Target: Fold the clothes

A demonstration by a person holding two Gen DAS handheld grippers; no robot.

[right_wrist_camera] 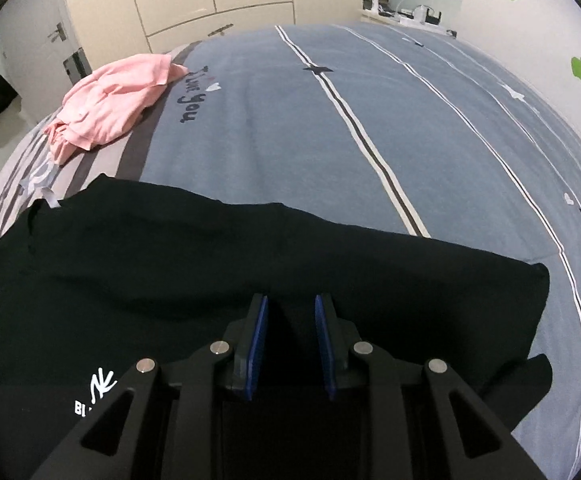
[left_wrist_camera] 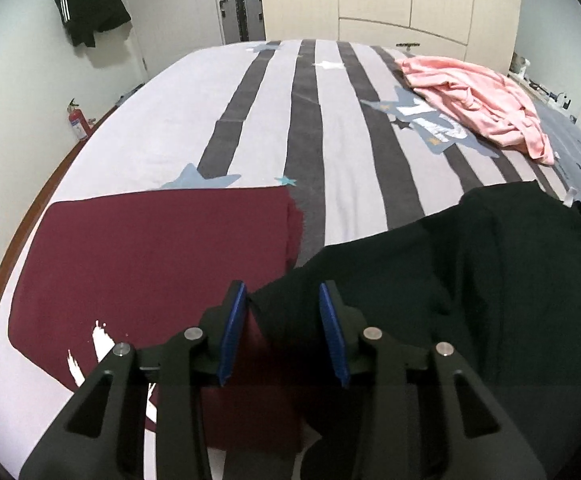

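Black garment point(right_wrist_camera: 218, 280) is lying spread across the near part of the bed point(right_wrist_camera: 290, 128), its near edge cut off under both tools. White logo lettering point(right_wrist_camera: 98, 394) is showing partly, the rest hidden behind the right gripper's frame.

Left gripper point(left_wrist_camera: 283, 332) is hanging over the black cloth's left edge, fingers point(left_wrist_camera: 232, 332) standing apart, nothing clamped between them. Right gripper point(right_wrist_camera: 290, 344) is hanging over the middle of the garment, fingers likewise parted and empty; whether the tips are touching the fabric is hard to judge.

Maroon garment point(left_wrist_camera: 150, 264) is lying flat just beside the black one, their edges overlapping near the left tool.

Pink garment point(left_wrist_camera: 486, 100) is sitting crumpled at the bed's far side, well apart. A dark jacket point(left_wrist_camera: 86, 4) is hanging on the wall.
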